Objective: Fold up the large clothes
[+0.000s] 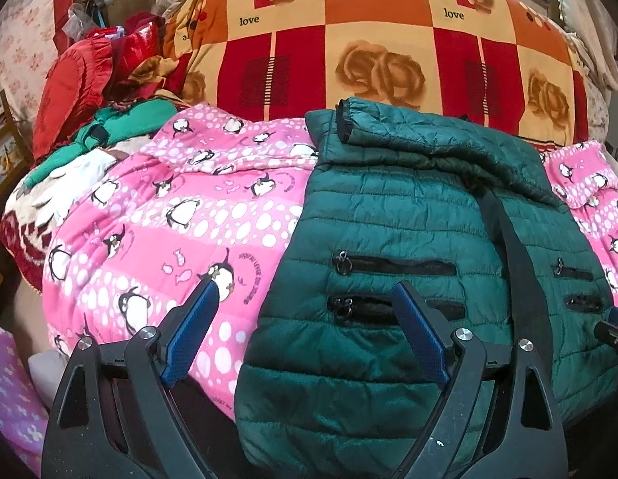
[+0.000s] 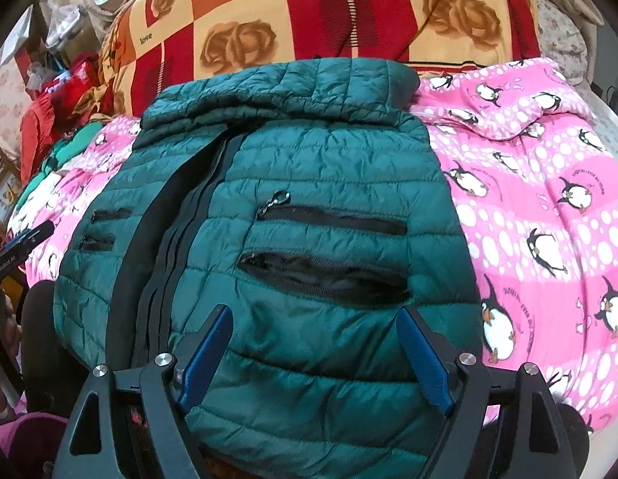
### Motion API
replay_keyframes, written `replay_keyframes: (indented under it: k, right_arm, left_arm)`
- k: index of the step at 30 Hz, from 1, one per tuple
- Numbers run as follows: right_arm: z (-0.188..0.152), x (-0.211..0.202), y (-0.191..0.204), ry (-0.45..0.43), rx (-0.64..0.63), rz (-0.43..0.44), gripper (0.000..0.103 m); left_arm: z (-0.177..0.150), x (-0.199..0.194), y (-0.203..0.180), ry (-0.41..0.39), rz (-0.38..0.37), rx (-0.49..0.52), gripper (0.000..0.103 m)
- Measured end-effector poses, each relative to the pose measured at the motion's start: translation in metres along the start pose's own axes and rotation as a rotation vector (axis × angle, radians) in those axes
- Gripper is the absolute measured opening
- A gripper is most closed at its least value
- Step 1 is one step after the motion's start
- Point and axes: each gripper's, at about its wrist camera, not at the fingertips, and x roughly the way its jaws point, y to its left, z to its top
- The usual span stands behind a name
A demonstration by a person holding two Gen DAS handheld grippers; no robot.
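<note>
A dark green quilted jacket (image 1: pixel 408 207) lies front-up on a pink penguin blanket (image 1: pixel 181 207), its sleeves folded across the top and its black zip line running down the middle. My left gripper (image 1: pixel 305 291) hangs open above the jacket's lower left edge, one finger over the blanket and one over the lower zip pocket (image 1: pixel 388 307). In the right wrist view the same jacket (image 2: pixel 309 167) fills the middle. My right gripper (image 2: pixel 316 315) is open above its hem, just below the gaping pocket (image 2: pixel 324 275), with nothing between its blue pads.
A large quilt with red and orange squares and roses (image 1: pixel 368 40) is piled behind the jacket. Red cushions (image 1: pixel 77 84) and green clothes (image 1: pixel 121 123) sit at the left. The penguin blanket (image 2: pixel 548 219) spreads to the right. The other gripper's tip (image 2: pixel 21 239) shows at the left edge.
</note>
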Motion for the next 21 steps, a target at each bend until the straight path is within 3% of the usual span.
replay_keyframes:
  k: [21]
  right_arm:
    - [-0.021, -0.003, -0.003, 0.025, 0.014, 0.0, 0.082]
  left_arm:
    - [-0.02, -0.002, 0.005, 0.037, 0.008, 0.002, 0.089]
